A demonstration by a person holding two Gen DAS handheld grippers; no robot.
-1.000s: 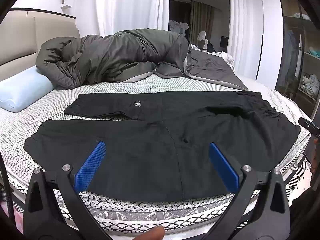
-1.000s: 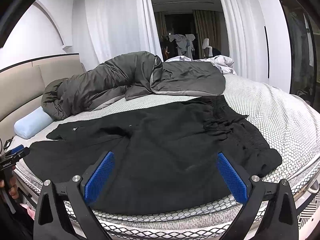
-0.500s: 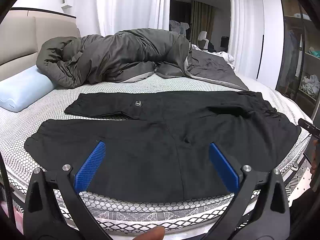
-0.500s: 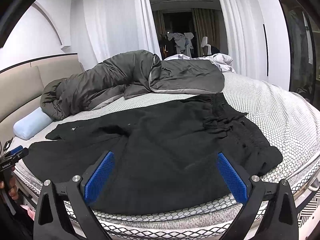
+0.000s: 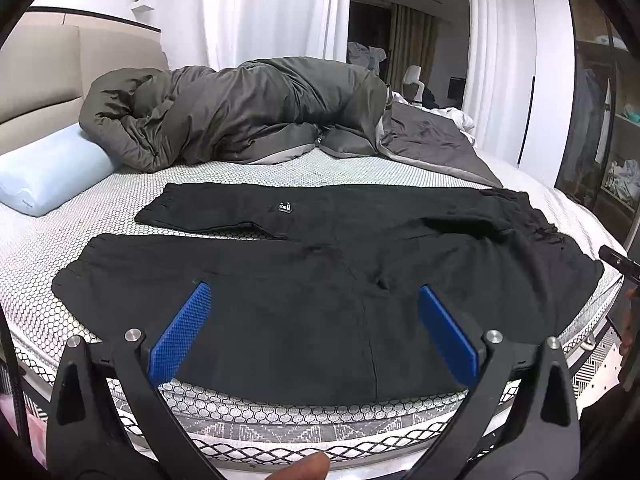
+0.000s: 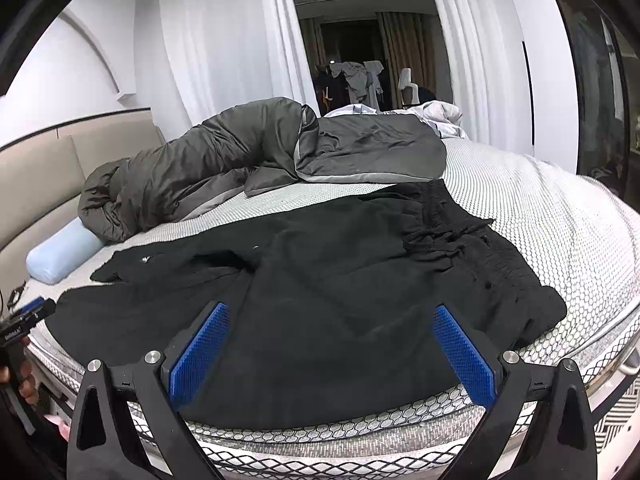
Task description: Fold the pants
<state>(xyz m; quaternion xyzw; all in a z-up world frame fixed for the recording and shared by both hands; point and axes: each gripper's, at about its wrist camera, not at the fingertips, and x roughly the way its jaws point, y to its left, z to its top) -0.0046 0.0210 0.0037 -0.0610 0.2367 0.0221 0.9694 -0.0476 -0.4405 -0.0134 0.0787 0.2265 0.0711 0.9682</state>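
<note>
The black pants (image 5: pixel 320 264) lie spread flat and unfolded on the bed (image 5: pixel 248 170), legs left and waistband right, while the left gripper (image 5: pixel 310 320) and right gripper (image 6: pixel 330 344) hover at the near edge, jaws apart and empty, so every fold remains.

You face bed (image 5: pixel 280 168), beige headboard (image 5: pixel 60 76) left, white curtains (image 5: pixel 256 12) behind, dark doorway (image 6: pixel 352 60) centre, wardrobe (image 5: pixel 608 128) right; grey duvet (image 5: pixel 240 116), blue pillow (image 5: pixel 48 176).

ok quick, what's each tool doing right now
left tool: open, holding nothing, poised over the black pants
right tool: open, holding nothing, also over the pants
</note>
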